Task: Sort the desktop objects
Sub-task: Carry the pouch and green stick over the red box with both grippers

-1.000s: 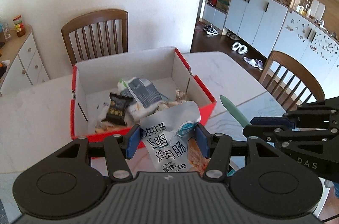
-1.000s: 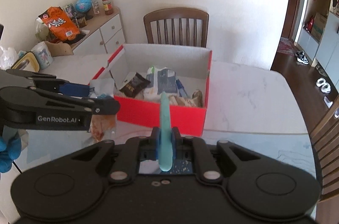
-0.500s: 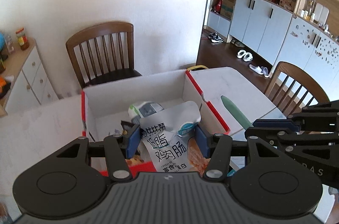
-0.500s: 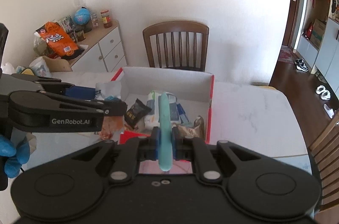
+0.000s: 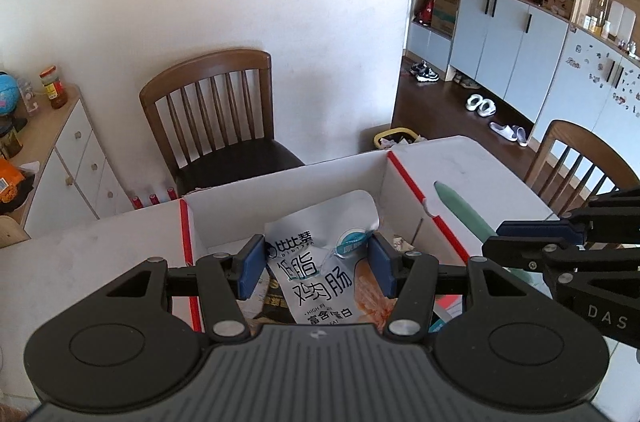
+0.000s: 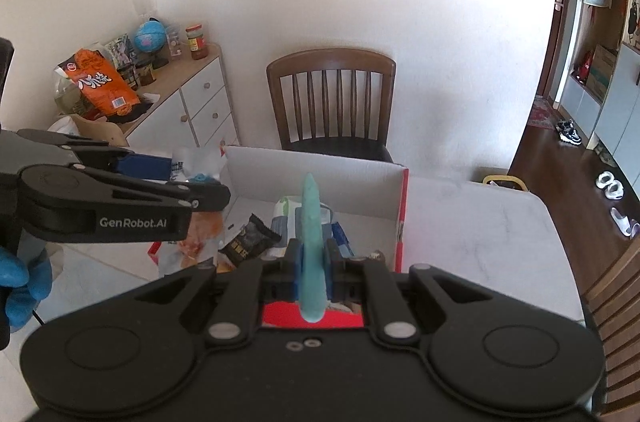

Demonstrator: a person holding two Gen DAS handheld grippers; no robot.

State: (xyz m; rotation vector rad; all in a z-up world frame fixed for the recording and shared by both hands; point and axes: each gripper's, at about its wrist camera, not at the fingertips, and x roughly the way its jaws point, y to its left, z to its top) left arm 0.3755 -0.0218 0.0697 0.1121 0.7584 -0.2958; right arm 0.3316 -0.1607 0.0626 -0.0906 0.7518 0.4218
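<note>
Dining room: white wall, wooden chair (image 5: 224, 126) behind a white marble counter (image 6: 472, 222), second chair (image 5: 576, 162) at the counter's right side. White sideboard (image 6: 200, 102) on the left carried a globe (image 6: 149, 36), a jar (image 6: 197, 42) and an orange snack bag (image 6: 100, 84). Blue-grey cabinets (image 5: 504, 38) and shoes on the wood floor beyond the doorway.

Open red-and-white box (image 6: 320, 162) sat on the counter near its far edge, in front of the first chair. Inside: a dark snack packet (image 6: 248, 236), a blue-and-white pouch (image 6: 286, 218), other wrappers I couldn't make out.

Left gripper (image 5: 316, 264): jaws partly apart and clamped on a white pouch (image 5: 320, 262) with black Chinese lettering, blue pads pressed on both its side edges. The pouch hung over the box's near-left part, top edge curled toward the far wall of the box. In the right wrist view the same pouch stuck out past the left gripper (image 6: 200, 182), by the box's left wall.

Right gripper (image 6: 312, 262): jaws fully together on a teal stick (image 6: 311, 242), thin and tapered, tip pointed forward and up over the box interior. In the left wrist view the right gripper (image 5: 520, 238) was at the right, with the stick (image 5: 460, 208) reaching toward the box's right wall.

Blue-gloved hand (image 6: 20, 286) on the left gripper's handle, at the frame's left edge.
</note>
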